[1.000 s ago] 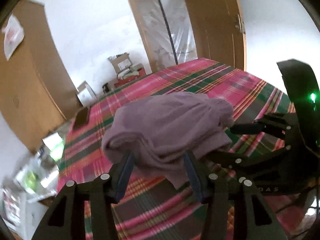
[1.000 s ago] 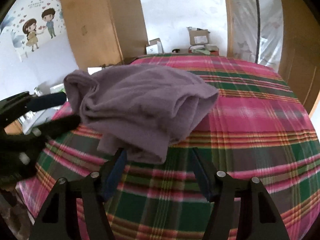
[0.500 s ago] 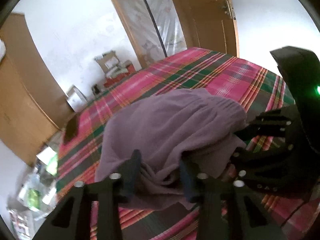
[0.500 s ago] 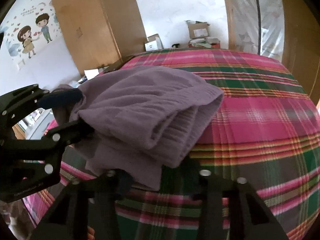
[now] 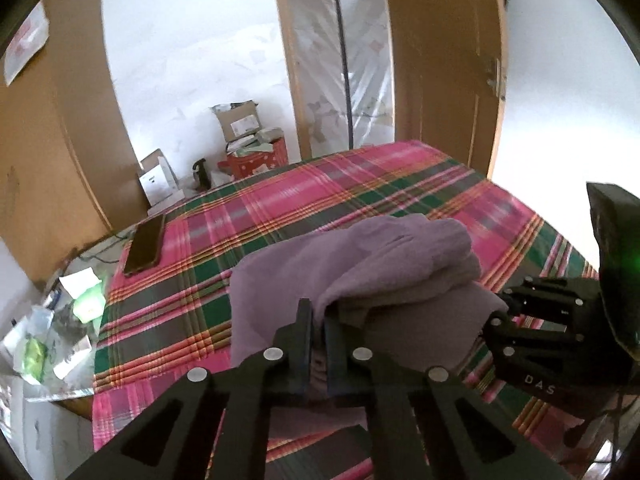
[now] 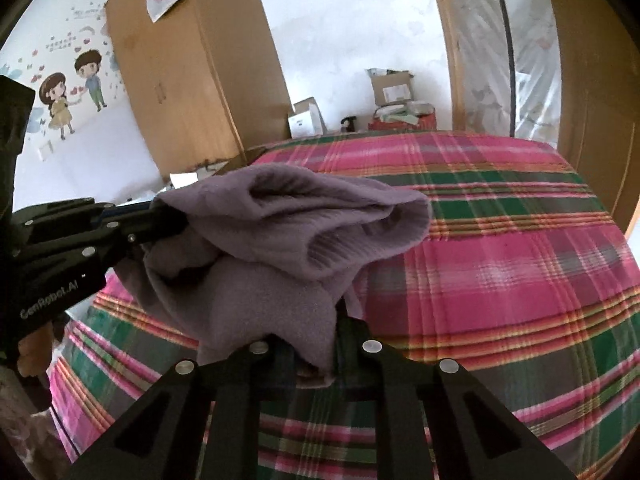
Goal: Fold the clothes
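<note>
A bunched purple garment (image 5: 360, 264) lies lifted over the pink and green plaid bed cover (image 5: 320, 208). My left gripper (image 5: 318, 312) pinches its near-left edge, jaws closing with a fold of cloth pressed between the pads. My right gripper (image 5: 504, 308) enters from the right and bites the garment's other side. In the right wrist view the garment (image 6: 288, 232) drapes over my right gripper (image 6: 316, 344), whose jaws are closing on a hanging fold that hides the fingertips. The left gripper (image 6: 176, 224) holds the cloth's left end there.
A dark phone (image 5: 145, 244) lies at the bed's far-left corner. Cardboard boxes (image 5: 240, 120) and a red stool stand beyond the bed. A wooden wardrobe (image 6: 180, 80) is on the left, a door (image 5: 440, 80) on the right. Bedside clutter (image 5: 60, 328) sits low left.
Both grippers went from wide open around the garment's near edge to closed on it. The garment has been gathered and raised a little off the cover.
</note>
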Demonstrator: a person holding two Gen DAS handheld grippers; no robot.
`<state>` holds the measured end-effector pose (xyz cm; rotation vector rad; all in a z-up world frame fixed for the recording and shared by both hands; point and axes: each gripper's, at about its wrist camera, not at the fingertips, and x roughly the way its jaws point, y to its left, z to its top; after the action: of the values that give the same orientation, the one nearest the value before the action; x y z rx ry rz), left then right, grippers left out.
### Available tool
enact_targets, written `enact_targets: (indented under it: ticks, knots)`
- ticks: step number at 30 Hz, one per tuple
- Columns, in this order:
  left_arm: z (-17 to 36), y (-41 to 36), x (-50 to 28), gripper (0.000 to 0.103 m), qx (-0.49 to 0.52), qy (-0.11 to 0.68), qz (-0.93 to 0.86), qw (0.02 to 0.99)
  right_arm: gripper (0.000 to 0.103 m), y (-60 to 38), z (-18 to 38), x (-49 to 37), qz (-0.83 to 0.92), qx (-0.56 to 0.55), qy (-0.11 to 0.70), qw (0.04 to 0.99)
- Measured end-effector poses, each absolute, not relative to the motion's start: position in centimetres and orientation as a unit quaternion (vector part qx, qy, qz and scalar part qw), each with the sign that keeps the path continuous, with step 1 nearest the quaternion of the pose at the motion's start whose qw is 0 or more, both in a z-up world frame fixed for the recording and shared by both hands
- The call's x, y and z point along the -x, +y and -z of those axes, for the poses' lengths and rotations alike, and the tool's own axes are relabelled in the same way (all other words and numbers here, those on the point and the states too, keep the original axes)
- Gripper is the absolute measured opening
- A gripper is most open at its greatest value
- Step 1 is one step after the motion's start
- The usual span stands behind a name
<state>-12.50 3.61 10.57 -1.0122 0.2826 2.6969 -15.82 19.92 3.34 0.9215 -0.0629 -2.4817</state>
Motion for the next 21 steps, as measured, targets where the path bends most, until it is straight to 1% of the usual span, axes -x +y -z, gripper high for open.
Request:
enact_targets:
  ticks: [5,13,21]
  knots:
    - [-12.4,2.9,12.2,0.005,0.326,0.065,-0.936,0.120,0.012,20.7,-5.2,15.7,0.918,-0.313,-0.031,0.241]
    - [-15.3,2.6,11.0,0.005,0.291,0.027,-0.948,0.125,0.012,22.1,-9.6,14.6,0.943,-0.248,-0.018,0.223]
    - [-17.2,2.0,9.6,0.004,0.268,-0.026,-0.956,0.116,0.011,23.9,-13.5,13.9,0.961,-0.200,0.028,0.189]
